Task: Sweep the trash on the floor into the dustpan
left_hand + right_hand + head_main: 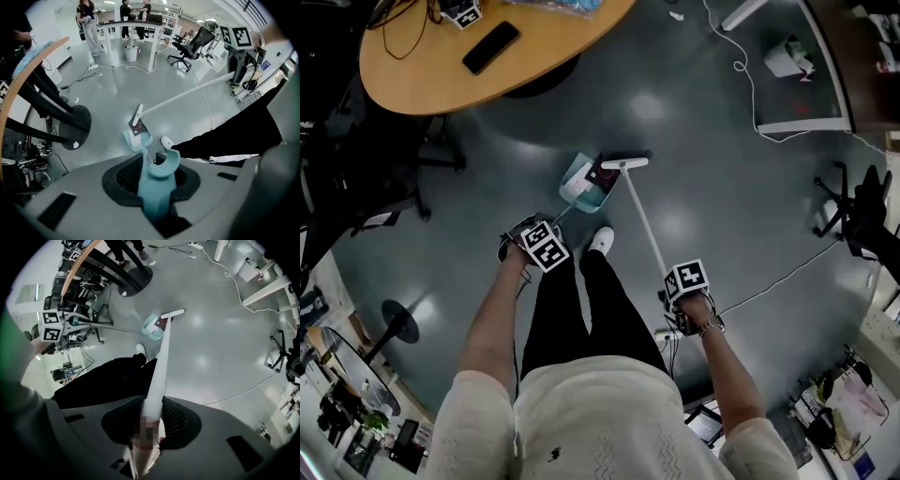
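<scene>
A light-blue dustpan (584, 183) rests on the grey floor ahead of the person's feet, holding dark and red trash (603, 175). Its long teal handle (152, 187) runs back into my left gripper (542, 246), which is shut on it. A white broom (641, 216) has its head (623, 164) at the dustpan's mouth, touching the trash. My right gripper (686, 286) is shut on the broom's handle (157, 380). The same dustpan (153, 327) and broom head (172, 313) appear in the right gripper view, and the dustpan (137, 137) in the left gripper view.
A round wooden table (469, 47) with a black phone (491, 47) stands at the back left on a dark round base (79, 124). Office chairs (862, 211) sit at the right, white cables (750, 89) trail across the floor. The person's white shoe (601, 240) is beside the dustpan.
</scene>
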Demonstrator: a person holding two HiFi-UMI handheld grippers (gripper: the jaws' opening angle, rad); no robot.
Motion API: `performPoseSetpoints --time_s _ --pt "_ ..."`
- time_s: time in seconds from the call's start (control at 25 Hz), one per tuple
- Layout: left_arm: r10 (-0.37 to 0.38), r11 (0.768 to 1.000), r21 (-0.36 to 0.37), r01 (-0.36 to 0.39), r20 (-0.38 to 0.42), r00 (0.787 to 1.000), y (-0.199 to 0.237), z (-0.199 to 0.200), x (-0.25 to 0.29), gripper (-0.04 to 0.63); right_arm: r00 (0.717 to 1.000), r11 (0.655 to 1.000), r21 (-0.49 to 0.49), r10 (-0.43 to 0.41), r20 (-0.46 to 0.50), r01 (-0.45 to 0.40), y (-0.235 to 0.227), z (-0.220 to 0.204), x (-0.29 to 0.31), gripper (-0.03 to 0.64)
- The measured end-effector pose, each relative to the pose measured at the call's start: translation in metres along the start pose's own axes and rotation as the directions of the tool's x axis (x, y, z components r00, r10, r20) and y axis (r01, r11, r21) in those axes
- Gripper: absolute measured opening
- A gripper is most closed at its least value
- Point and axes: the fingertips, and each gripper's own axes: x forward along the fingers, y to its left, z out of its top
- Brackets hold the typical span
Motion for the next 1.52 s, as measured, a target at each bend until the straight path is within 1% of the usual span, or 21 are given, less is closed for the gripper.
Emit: performPoseSetpoints --time_s 0.12,0.24,0.32,0.44,0.52,0.64,0.68,0.72,0.76,0.88,0.96,1.04,1.12,1.2,1.32,1.4,1.44,1.52 --pt "-0.013 1.0 -0.009 0.013 0.016 1.0 0.0 0.003 0.001 0.092 0.999 0.999 0.006 0.046 -0.018 -0.046 0.026 -0.015 0.008 0.098" --pt "-0.027 1.0 -0.012 0.027 0.022 0.999 0.005 -0.001 0.001 0.092 0.992 0.991 0.037 0.128 -0.025 -0.127 0.061 -0.024 0.011 0.098" --pt "-0.039 0.999 -0.017 0.039 0.032 0.999 0.011 -0.005 0.001 0.092 0.985 0.983 0.065 0.172 -0.018 -0.17 0.082 -0.024 0.009 0.098" --pt "-0.043 0.999 0.001 0.043 0.054 0.998 0.02 -0.008 -0.002 0.092 0.973 0.965 0.123 0.232 0.011 -0.232 0.107 -0.018 -0.002 0.098" --pt "-0.038 0.999 0.022 0.037 0.07 0.997 0.024 -0.008 -0.008 0.092 0.95 0.932 0.183 0.309 0.047 -0.312 0.125 -0.015 -0.017 0.098" --pt "-0.041 0.999 0.02 0.04 0.1 0.994 0.032 -0.007 -0.022 0.092 0.893 0.853 0.266 0.43 0.131 -0.45 0.151 -0.014 -0.048 0.098" --pt "-0.045 0.999 0.013 0.044 0.111 0.993 0.036 -0.008 -0.028 0.092 0.877 0.831 0.28 0.454 0.159 -0.481 0.159 -0.015 -0.058 0.098" --pt "-0.047 0.999 0.007 0.047 0.122 0.991 0.042 -0.008 -0.034 0.092 0.865 0.817 0.285 0.466 0.186 -0.502 0.165 -0.016 -0.067 0.098" --pt "-0.048 0.999 0.004 0.048 0.133 0.99 0.048 -0.006 -0.04 0.092 0.858 0.811 0.284 0.468 0.211 -0.512 0.169 -0.016 -0.076 0.098" --pt "-0.04 0.999 0.004 0.04 0.167 0.985 0.07 0.009 -0.054 0.092 0.848 0.814 0.266 0.445 0.286 -0.517 0.167 -0.006 -0.102 0.098" --pt "-0.031 1.0 0.01 0.03 0.178 0.983 0.079 0.025 -0.061 0.092 0.836 0.808 0.265 0.433 0.337 -0.525 0.157 0.007 -0.122 0.098" --pt "-0.019 0.999 0.029 0.014 0.184 0.983 0.09 0.05 -0.066 0.092 0.822 0.803 0.266 0.417 0.388 -0.533 0.137 0.027 -0.144 0.098" --pt "-0.004 0.999 0.05 -0.006 0.189 0.982 0.103 0.083 -0.067 0.092 0.812 0.804 0.265 0.396 0.429 -0.532 0.108 0.054 -0.166 0.098" --pt "0.01 0.999 0.046 -0.019 0.192 0.981 0.116 0.117 -0.066 0.092 0.81 0.811 0.263 0.376 0.45 -0.522 0.072 0.082 -0.188 0.098" --pt "0.039 0.999 0.004 -0.041 0.199 0.979 0.137 0.174 -0.06 0.092 0.811 0.822 0.251 0.364 0.459 -0.511 0.007 0.125 -0.226 0.098" --pt "0.063 0.998 -0.04 -0.056 0.203 0.977 0.15 0.216 -0.059 0.092 0.819 0.833 0.243 0.359 0.447 -0.497 -0.044 0.151 -0.254 0.098" --pt "0.075 0.996 -0.071 -0.062 0.203 0.976 0.158 0.238 -0.06 0.092 0.83 0.843 0.24 0.351 0.433 -0.481 -0.071 0.163 -0.27 0.098" --pt "0.106 0.985 -0.155 -0.075 0.201 0.974 0.173 0.282 -0.065 0.092 0.862 0.873 0.229 0.323 0.391 -0.431 -0.125 0.188 -0.303 0.098"
